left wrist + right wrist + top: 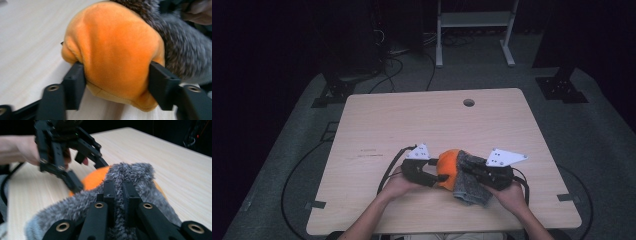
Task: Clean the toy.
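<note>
- Near the front edge of the wooden table (382, 120), the left gripper (117, 80) has its jaws clamped on the orange plush ball (112, 50), pads dug into both sides.
- The right gripper (118, 192) has its jaws pinched together on a fold of the grey fuzzy sock (130, 173), which drapes over the ball's far side.
- It looks like the ball is going into the sock, or coming out; hard to call.
- Risk: the plush is squashy, so a hard pull could pop it from the left pads.
- The right grip holds just a thin ridge of fleece; tug sideways and the fabric may slide free, dropping the sock.
</note>
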`<action>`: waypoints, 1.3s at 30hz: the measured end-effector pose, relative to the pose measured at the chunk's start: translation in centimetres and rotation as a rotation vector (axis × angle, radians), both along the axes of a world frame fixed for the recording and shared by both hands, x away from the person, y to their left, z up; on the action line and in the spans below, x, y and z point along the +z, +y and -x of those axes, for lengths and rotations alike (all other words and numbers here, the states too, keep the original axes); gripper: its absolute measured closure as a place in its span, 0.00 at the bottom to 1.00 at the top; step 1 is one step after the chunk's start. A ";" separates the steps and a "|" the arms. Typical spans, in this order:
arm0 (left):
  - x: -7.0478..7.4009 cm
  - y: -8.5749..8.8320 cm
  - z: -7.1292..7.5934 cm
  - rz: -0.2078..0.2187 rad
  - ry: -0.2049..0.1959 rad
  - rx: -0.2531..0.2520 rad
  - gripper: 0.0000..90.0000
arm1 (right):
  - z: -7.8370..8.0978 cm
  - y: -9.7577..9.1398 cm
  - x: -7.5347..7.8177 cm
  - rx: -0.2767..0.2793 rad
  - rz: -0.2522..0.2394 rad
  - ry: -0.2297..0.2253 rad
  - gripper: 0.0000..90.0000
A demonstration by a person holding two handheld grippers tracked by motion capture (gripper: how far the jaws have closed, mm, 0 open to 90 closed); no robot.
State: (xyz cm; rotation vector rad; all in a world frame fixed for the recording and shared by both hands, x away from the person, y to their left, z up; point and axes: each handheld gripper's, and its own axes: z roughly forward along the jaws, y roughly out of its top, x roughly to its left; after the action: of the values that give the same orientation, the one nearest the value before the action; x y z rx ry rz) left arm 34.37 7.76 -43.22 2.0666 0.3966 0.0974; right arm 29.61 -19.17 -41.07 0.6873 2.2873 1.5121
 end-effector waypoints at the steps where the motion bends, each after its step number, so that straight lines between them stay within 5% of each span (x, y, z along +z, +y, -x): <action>1: 0.7 -0.2 0.3 0.016 -0.027 0.003 0.45 | 0.6 0.6 0.8 0.028 -0.011 -0.034 0.92; 2: 0.7 -0.2 0.3 0.016 -0.027 0.003 0.46 | 0.6 0.6 0.8 0.028 -0.011 -0.034 0.92; 3: 1.5 -0.2 0.6 0.003 -0.068 0.013 0.47 | 0.9 1.5 1.3 0.054 -0.007 -0.052 0.92; 8: 2.1 0.7 0.9 0.004 -0.086 0.040 0.49 | 0.3 1.3 1.4 0.024 0.031 -0.068 0.92; 12: 1.6 0.7 0.6 0.002 -0.066 0.032 0.39 | -0.2 0.3 0.6 0.001 0.045 -0.031 0.92; 14: 1.5 0.6 0.3 0.015 -0.032 0.046 0.24 | -0.3 -0.2 0.0 -0.013 0.049 -0.015 0.92; 17: 1.1 0.4 -0.1 0.034 0.019 0.060 0.21 | -0.4 -0.7 -0.2 -0.025 0.052 -0.008 0.92; 20: 1.3 0.1 0.3 0.027 -0.030 0.061 0.34 | 0.0 -0.8 0.8 -0.024 0.059 -0.028 0.92; 21: 1.5 -0.2 0.6 0.022 -0.049 0.058 0.35 | 0.6 -0.5 2.0 -0.011 0.056 -0.066 0.92; 23: 2.0 -1.2 1.5 -0.006 -0.110 0.026 0.36 | 0.9 0.2 3.3 0.030 0.056 -0.080 0.92; 24: 2.0 -1.2 1.5 -0.006 -0.110 0.026 0.36 | 0.9 0.7 3.8 0.052 0.064 -0.085 0.92; 26: 2.1 -1.8 2.0 -0.024 -0.146 -0.002 0.36 | 0.9 1.2 4.0 0.072 0.075 -0.085 0.92; 27: 2.2 -2.2 2.4 -0.059 -0.180 -0.010 0.36 | 0.6 2.2 3.7 0.098 0.122 -0.065 0.92; 32: 1.7 -1.6 2.2 -0.065 -0.158 -0.010 0.37 | 0.2 2.3 2.1 0.102 0.109 -0.034 0.92; 39: 1.5 -1.1 1.7 -0.050 -0.124 -0.006 0.38 | 0.2 -0.2 1.5 0.040 0.103 -0.032 0.92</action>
State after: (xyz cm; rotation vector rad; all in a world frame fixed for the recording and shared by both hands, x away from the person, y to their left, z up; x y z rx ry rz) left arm 32.68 6.68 -41.70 2.0977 0.3148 0.2327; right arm 29.39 -19.40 -39.54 0.5885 2.3486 1.4010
